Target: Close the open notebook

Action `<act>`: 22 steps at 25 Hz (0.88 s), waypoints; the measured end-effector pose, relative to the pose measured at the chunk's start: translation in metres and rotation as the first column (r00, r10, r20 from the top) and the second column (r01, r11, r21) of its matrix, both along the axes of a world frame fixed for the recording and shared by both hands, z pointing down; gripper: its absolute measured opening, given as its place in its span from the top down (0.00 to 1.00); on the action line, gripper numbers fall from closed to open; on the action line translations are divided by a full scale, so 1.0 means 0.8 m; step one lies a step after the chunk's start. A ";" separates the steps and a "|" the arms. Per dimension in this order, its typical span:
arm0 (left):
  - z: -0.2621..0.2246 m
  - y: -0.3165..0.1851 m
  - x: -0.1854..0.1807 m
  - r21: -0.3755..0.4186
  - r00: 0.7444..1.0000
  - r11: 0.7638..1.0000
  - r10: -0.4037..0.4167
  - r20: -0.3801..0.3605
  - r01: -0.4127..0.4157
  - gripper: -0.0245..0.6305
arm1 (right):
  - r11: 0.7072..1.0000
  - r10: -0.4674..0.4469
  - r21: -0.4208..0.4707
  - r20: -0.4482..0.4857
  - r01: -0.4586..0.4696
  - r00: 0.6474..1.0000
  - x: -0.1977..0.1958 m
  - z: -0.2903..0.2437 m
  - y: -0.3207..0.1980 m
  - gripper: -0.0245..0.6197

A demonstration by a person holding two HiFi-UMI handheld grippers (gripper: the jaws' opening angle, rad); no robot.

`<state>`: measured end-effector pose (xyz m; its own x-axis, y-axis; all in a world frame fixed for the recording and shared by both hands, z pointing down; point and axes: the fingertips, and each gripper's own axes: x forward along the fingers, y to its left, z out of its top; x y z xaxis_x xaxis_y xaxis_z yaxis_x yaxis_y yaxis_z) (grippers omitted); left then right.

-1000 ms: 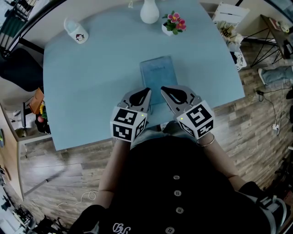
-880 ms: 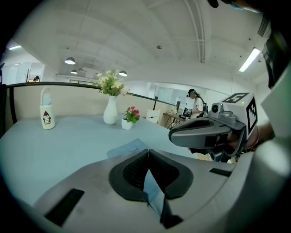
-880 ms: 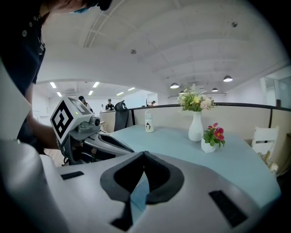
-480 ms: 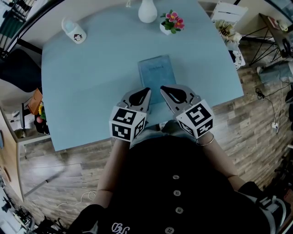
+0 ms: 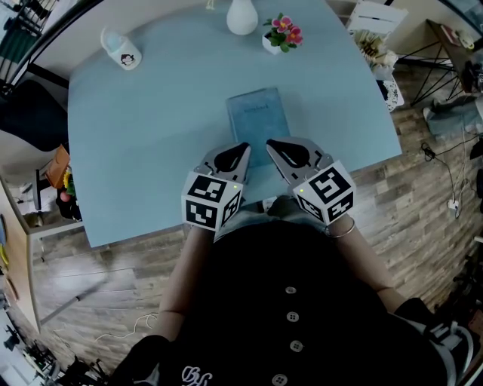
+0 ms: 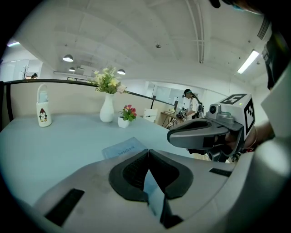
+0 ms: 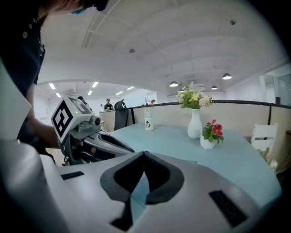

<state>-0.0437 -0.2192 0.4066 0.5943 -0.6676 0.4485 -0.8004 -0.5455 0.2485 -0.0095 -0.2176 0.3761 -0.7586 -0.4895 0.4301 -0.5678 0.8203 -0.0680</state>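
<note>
While we hold the left gripper (image 5: 241, 151) and right gripper (image 5: 272, 145) side by side at the 6 o'clock edge of the smooth pale-blue bench (image 5: 143, 143), each has its dark padded jaws pressed together, the tips meeting on nothing. Just past them toward 12 o'clock lies the notebook (image 5: 257, 114), a thin blue rectangle, shut and flat. Farther toward 12 o'clock stand a rounded white vase (image 5: 241, 16) and a small potted flower (image 5: 281, 36).
</note>
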 end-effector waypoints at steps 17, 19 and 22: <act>-0.001 0.007 0.003 -0.002 1.000 1.000 0.008 -0.001 -0.008 0.94 | 1.000 0.004 -0.006 0.005 -0.004 1.000 0.000 -0.001 0.005 0.96; -0.001 0.007 0.003 0.000 1.000 1.000 0.009 -0.002 -0.009 0.94 | 1.000 0.003 -0.005 0.004 -0.003 1.000 -0.001 0.000 0.004 0.96; 0.000 0.008 0.004 0.001 1.000 1.000 0.012 -0.001 -0.012 0.94 | 1.000 0.008 -0.008 0.003 -0.008 1.000 0.001 0.002 0.004 0.96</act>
